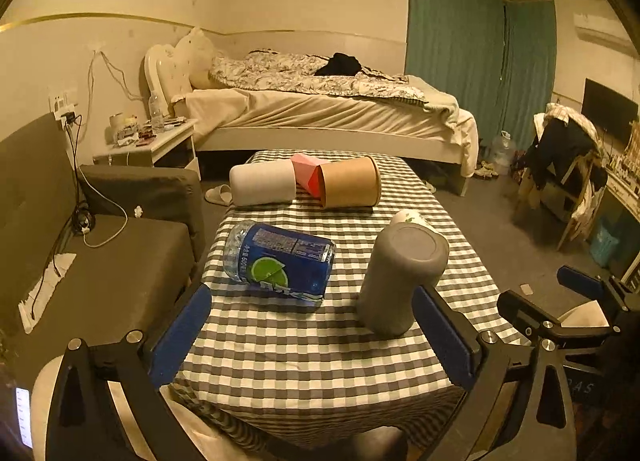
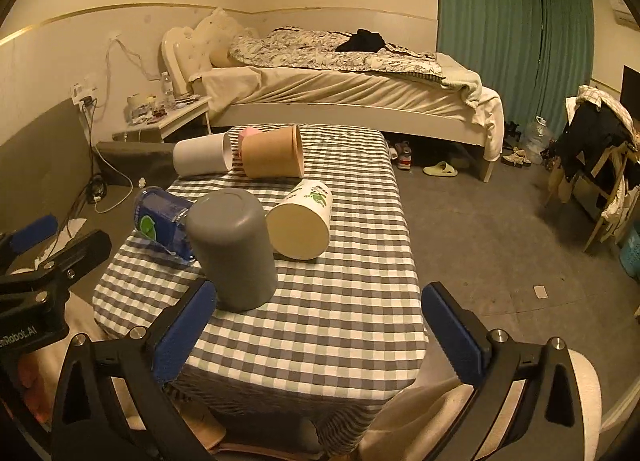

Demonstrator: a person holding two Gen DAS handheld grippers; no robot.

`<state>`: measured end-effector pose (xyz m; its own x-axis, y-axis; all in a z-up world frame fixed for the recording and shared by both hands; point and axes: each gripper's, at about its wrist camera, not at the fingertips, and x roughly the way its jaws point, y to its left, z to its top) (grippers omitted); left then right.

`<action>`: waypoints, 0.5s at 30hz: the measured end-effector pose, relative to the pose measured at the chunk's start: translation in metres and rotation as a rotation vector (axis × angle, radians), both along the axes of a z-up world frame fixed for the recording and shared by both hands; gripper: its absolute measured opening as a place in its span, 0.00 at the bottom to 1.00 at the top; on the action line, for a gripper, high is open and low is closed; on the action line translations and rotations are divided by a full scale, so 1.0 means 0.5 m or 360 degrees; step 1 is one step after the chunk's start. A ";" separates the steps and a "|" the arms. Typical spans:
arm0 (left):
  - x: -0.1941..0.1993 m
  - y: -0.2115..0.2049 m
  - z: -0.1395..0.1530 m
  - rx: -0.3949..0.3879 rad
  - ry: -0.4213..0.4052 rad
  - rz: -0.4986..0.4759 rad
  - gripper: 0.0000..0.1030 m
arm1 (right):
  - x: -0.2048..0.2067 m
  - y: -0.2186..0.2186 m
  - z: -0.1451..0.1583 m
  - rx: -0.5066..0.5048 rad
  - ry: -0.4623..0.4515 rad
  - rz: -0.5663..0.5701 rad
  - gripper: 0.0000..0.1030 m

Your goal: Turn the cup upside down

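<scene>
A grey cup (image 1: 402,277) stands upside down, base up, on the checkered table (image 1: 304,357); it also shows in the right wrist view (image 2: 234,249). A white printed paper cup (image 2: 301,223) lies on its side behind it, mostly hidden in the left wrist view (image 1: 408,218). A brown paper cup (image 1: 350,182) and a white cup (image 1: 262,183) lie on their sides at the far end. My left gripper (image 1: 312,335) is open and empty, its right finger close beside the grey cup. My right gripper (image 2: 316,327) is open and empty, near the table's front edge.
A blue-labelled plastic bottle (image 1: 280,261) lies on its side left of the grey cup. A pink box (image 1: 308,175) sits between the far cups. A dark sofa (image 1: 100,253) is left of the table, a bed (image 1: 320,109) behind, a chair with clothes (image 1: 568,165) at right.
</scene>
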<state>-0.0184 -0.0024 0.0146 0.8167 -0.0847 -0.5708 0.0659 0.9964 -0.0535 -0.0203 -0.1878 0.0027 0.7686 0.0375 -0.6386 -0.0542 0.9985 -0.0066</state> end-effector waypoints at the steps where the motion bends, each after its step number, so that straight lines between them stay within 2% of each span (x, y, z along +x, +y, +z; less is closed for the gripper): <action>1: 0.000 0.002 0.000 -0.0002 -0.0001 0.0012 1.00 | 0.000 -0.002 -0.001 0.0003 0.0000 -0.0004 1.00; 8: 0.003 0.016 0.001 -0.0024 0.0006 0.0084 1.00 | -0.001 -0.015 0.001 0.0019 -0.0008 -0.0044 1.00; 15: 0.003 0.018 0.000 -0.0030 0.0013 0.0089 1.00 | -0.001 -0.025 0.002 0.0039 -0.0007 -0.0073 1.00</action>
<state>-0.0171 0.0069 0.0145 0.8159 -0.0502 -0.5760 0.0099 0.9973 -0.0728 -0.0210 -0.2004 0.0039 0.7726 0.0175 -0.6346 -0.0083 0.9998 0.0175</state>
